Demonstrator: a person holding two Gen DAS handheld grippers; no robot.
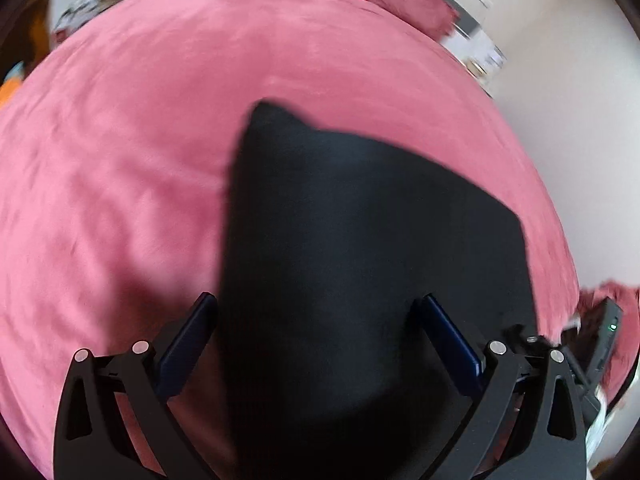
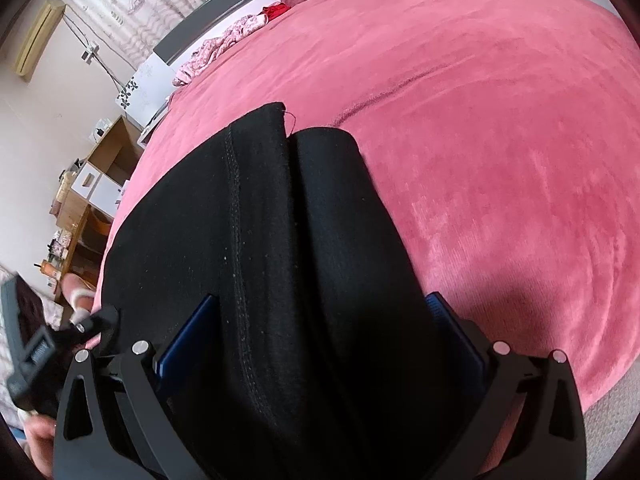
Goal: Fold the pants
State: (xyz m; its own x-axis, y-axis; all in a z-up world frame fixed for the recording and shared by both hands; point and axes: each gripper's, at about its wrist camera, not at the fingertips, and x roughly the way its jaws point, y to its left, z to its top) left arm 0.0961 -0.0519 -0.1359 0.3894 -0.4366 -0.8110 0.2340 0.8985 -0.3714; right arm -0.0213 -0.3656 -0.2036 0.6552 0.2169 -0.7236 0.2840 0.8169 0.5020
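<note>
Your black pants [image 2: 280,248] lie on the pink bedspread [image 2: 500,140], running from 6 o'clock up toward 12 in both wrist views, with the cloth passing between the fingers of each tool. Left tongs [image 1: 316,344]: spread wide, dark cloth fills the gap, but you cannot tell from this view whether the pads touch it. Right tongs [image 2: 324,344]: also spread, straddling two stacked layers, not pinching. Risk one: if you close the right tongs here, you may catch only the upper layer, since the layers sit offset with a slit between them near 12 o'clock; the lower one would then drag and the fold would skew. Risk two: the plush bedspread could bunch into the grip along with the pants if you press down before closing. Risk three: the left view is motion-blurred, so that tool is likely moving; closing mid-motion invites a poor bite. View differences: only the right wrist shows the stitched seam [image 2: 240,240], the loose red thread [image 2: 291,117] and the layer split. Only the left wrist shows the far pointed corner [image 1: 266,110] of the cloth and its angled right edge.
</note>
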